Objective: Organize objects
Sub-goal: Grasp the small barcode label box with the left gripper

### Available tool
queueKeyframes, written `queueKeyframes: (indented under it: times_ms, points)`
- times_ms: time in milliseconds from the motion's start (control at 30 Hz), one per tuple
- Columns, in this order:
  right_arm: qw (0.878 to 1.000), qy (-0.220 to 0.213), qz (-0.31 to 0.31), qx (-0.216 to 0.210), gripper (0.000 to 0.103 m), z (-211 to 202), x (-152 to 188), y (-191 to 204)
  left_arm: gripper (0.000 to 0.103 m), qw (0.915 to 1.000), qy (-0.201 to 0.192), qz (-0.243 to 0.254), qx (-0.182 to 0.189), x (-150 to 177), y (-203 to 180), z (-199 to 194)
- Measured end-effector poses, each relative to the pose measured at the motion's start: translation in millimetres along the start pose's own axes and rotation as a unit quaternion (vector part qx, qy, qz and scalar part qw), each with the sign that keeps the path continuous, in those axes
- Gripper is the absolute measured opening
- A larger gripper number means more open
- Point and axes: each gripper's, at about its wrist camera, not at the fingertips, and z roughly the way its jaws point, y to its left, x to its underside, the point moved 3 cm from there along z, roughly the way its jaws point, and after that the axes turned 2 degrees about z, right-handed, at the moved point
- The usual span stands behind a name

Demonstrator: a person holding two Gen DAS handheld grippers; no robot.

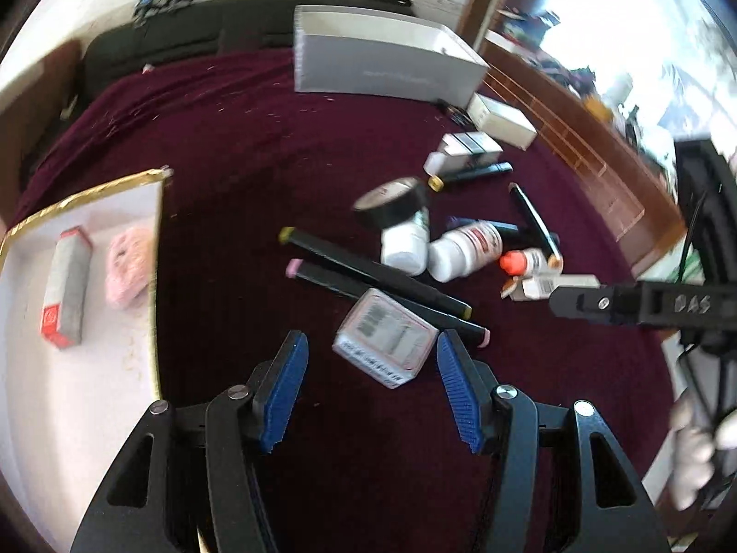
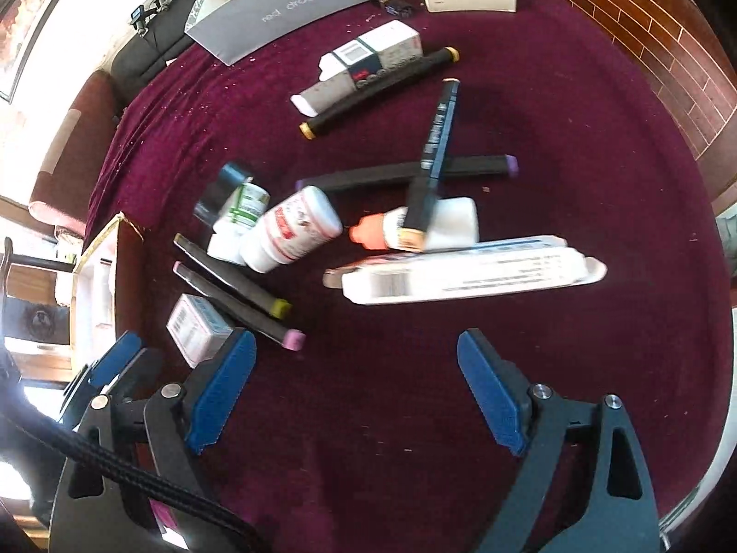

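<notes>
Item 1: small white carton with grey printed label and pink edging [image 1: 386, 338], lying on the maroon cloth-covered table [image 1: 239, 147], near the white tray with gold rim [image 1: 159, 276] at the table's left edge. It is seen just ahead of the left gripper [image 1: 373, 355], between the lines of the 2 blue-padded fingers [image 1: 288, 368]; its long axis is judged to run diagonally across the gap, so a slight roll may be called for before closing.

Left gripper: jaws held roughly half apart, nothing gripped, pads clear of the carton.

Right gripper [image 2: 357, 378]: jaws spread wide, nothing held; bare cloth lies between them. The carton sits just beyond its left pad, so the left hand is judged the better placed.

Item 2: 2 black markers, yellow-capped [image 1: 375, 272] and pink-capped [image 1: 331, 279], lying side by side, touching the carton's far corner; they could be nudged by a closing finger.

Item 3: 2 white plastic bottles [image 1: 463, 249] and an orange-capped dropper bottle [image 1: 523, 261], clustered mid-table.

Item 4: tray contents: red-and-grey box [image 1: 67, 288], pink soft object [image 1: 126, 267]
</notes>
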Motion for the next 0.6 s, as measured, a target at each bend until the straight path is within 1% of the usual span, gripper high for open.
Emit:
queueKeyframes:
  times_ms: [100,200,233,367,400,433,533,600]
  points:
    - [1.0,0.002,-0.005,-0.002,0.09,-3,0,-16,0.052,0.9998,-0.007,0.017,-0.001,-2,-11,6]
    - [1.0,0.003,-0.004,-0.004,0.09,-4,-4,-28,0.052,0.998,-0.005,0.053,-0.034,-7,-21,23]
    - [1.0,0.002,-0.005,-0.006,0.09,-4,-4,-29,0.052,0.9969,0.003,0.065,-0.045,-8,-24,32]
    - [1.0,0.002,-0.022,-0.01,0.09,-8,-5,-34,0.052,0.9952,0.018,0.072,-0.063,-6,-27,52]
    - [1.0,0.001,-0.026,-0.011,0.091,-9,-6,-33,0.049,0.995,0.027,0.066,-0.07,-4,-25,57]
    - [1.0,0.002,-0.028,-0.013,0.091,-9,-6,-33,0.048,0.9955,0.032,0.059,-0.066,-2,-24,58]
    - [0.999,0.001,-0.037,-0.013,0.091,-9,-9,-32,0.047,0.9987,0.033,0.01,-0.037,1,-16,47]
    - [0.999,0.001,-0.048,-0.017,0.091,-9,-11,-28,0.047,0.9992,0.026,-0.004,-0.031,2,-14,37]
